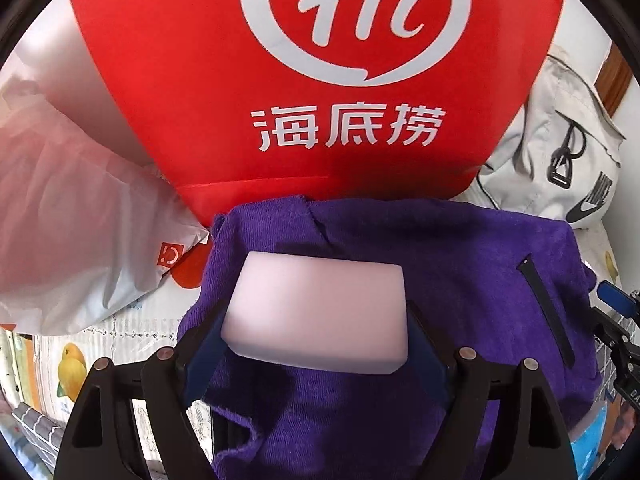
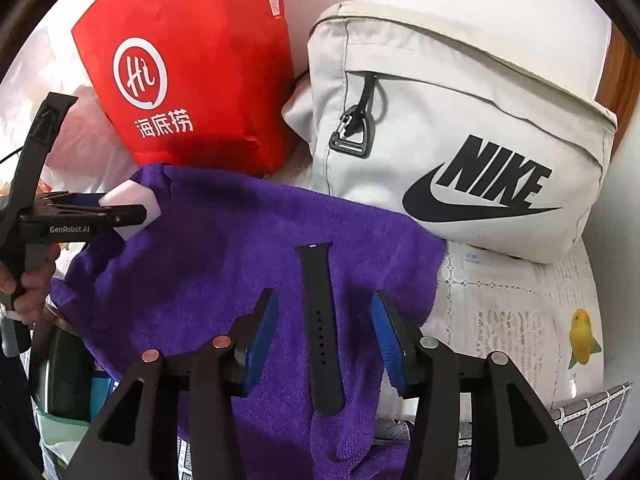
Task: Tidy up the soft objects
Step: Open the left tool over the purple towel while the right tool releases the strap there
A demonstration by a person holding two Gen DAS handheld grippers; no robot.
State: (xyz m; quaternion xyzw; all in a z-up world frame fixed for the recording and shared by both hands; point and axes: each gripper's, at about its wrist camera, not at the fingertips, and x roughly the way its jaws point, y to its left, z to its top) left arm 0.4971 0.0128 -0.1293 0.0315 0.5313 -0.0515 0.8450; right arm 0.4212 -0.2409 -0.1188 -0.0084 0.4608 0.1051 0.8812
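Observation:
A purple towel [image 1: 460, 280] [image 2: 200, 260] lies spread over the table. My left gripper [image 1: 316, 320] is shut on a white foam block [image 1: 320, 280], held just above the towel's far left part. The right wrist view shows that gripper [image 2: 120, 210] from the side with the block [image 2: 136, 196] at its tips. A black watch strap [image 2: 322, 320] [image 1: 548, 312] lies flat on the towel. My right gripper [image 2: 323, 298] stands open over it, its blue pads [image 2: 262, 336] on either side and clear of the strap.
A red paper bag [image 2: 192, 80] [image 1: 320, 140] stands behind the towel, with a grey Nike backpack [image 2: 460, 140] to its right. A white plastic bag [image 1: 72, 220] lies at the left. The fruit-print tablecloth [image 2: 520, 320] shows at the right. A hand [image 2: 32, 284] holds the left gripper.

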